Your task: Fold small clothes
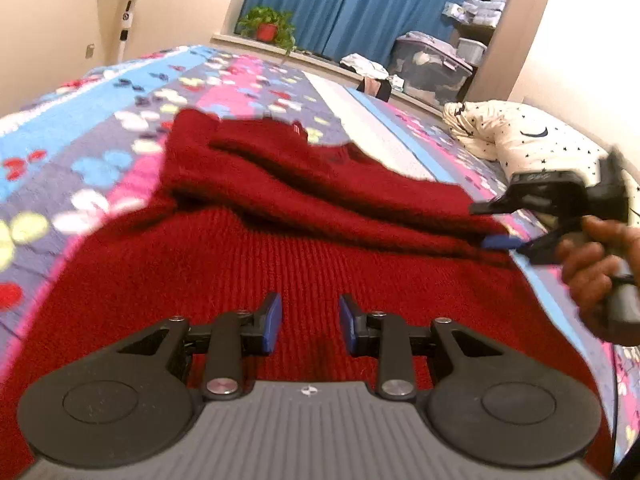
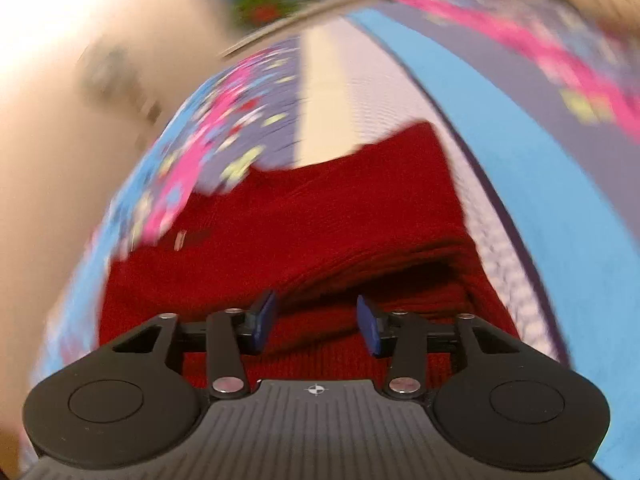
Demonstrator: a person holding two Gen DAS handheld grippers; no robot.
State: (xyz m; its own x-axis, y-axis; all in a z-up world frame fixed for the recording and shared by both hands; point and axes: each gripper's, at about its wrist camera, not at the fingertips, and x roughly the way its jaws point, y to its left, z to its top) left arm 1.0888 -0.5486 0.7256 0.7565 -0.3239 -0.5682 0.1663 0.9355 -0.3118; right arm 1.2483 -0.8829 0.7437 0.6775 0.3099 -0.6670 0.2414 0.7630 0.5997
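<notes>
A soft, thick red knit sweater (image 1: 304,240) lies part-folded on a floral bedspread (image 1: 100,128); left gripper (image 1: 310,322) and right gripper (image 2: 316,318) hover open and empty, and the limp, floppy knit is likely best pinched at the ribbed hem.

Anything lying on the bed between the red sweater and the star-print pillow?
Nothing: in the left wrist view, only bare patterned bedspread separates the red sweater from the star-print pillow.

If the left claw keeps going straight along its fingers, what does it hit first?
Most likely the red sweater: the left claw is open with nothing between its pads and points down at the flat ribbed panel, short of the folded-over layer beyond. Depth is hard to judge here.
</notes>
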